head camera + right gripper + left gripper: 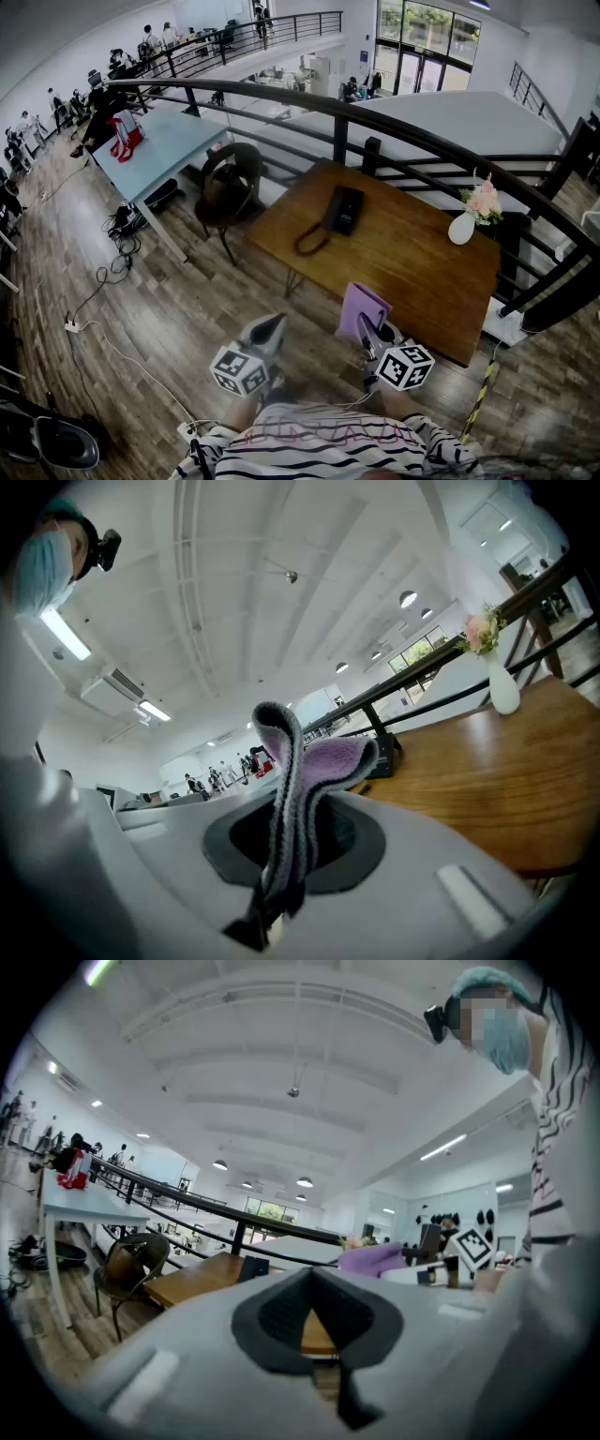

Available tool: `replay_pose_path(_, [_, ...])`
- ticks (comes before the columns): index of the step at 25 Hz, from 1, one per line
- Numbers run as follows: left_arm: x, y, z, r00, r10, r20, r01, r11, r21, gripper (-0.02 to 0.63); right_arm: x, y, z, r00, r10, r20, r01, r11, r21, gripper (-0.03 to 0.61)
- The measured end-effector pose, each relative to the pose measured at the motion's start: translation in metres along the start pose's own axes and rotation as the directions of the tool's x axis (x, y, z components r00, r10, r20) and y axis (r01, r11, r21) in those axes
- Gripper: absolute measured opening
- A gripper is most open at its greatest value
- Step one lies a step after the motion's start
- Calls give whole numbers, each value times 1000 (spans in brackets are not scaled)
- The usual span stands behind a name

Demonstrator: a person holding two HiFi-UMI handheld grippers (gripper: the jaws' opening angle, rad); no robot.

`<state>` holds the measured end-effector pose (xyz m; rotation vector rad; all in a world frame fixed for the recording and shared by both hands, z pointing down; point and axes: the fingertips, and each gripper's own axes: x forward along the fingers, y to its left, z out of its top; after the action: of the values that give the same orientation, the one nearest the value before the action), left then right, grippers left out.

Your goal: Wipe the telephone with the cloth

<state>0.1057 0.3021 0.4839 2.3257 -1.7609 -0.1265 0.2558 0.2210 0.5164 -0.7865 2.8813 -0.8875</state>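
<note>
A black telephone (342,208) with a coiled cord (312,239) lies on the far left part of the wooden table (412,262). My right gripper (375,336) is held in front of the table's near edge, shut on a purple cloth (362,307) that stands up from its jaws. In the right gripper view the cloth (302,778) is pinched between the jaws, and the telephone (385,755) shows beyond it. My left gripper (266,331) hangs over the floor to the left, shut with nothing in it. The left gripper view shows the telephone (251,1267) far ahead.
A white vase of pink flowers (466,223) stands at the table's far right edge. A black railing (375,117) runs behind the table. A dark round chair (228,192) stands left of the table, with a light blue table (164,145) beyond it.
</note>
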Motion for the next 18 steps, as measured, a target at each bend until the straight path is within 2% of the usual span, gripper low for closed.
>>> replay_pose_path(4, [7, 17, 0, 1000, -10, 2, 11, 1000, -10, 2, 18, -6, 2, 1000, -17, 1, 17, 1000, 10, 34])
replay_pose_path(8, [20, 58, 5, 999, -33, 1, 33, 999, -26, 2, 49, -13, 6, 998, -68, 20, 67, 997, 29, 34])
replay_pose_path(18, [62, 162, 35, 986, -163, -30, 163, 986, -28, 2, 140, -15, 15, 976, -205, 78, 198, 976, 85, 34])
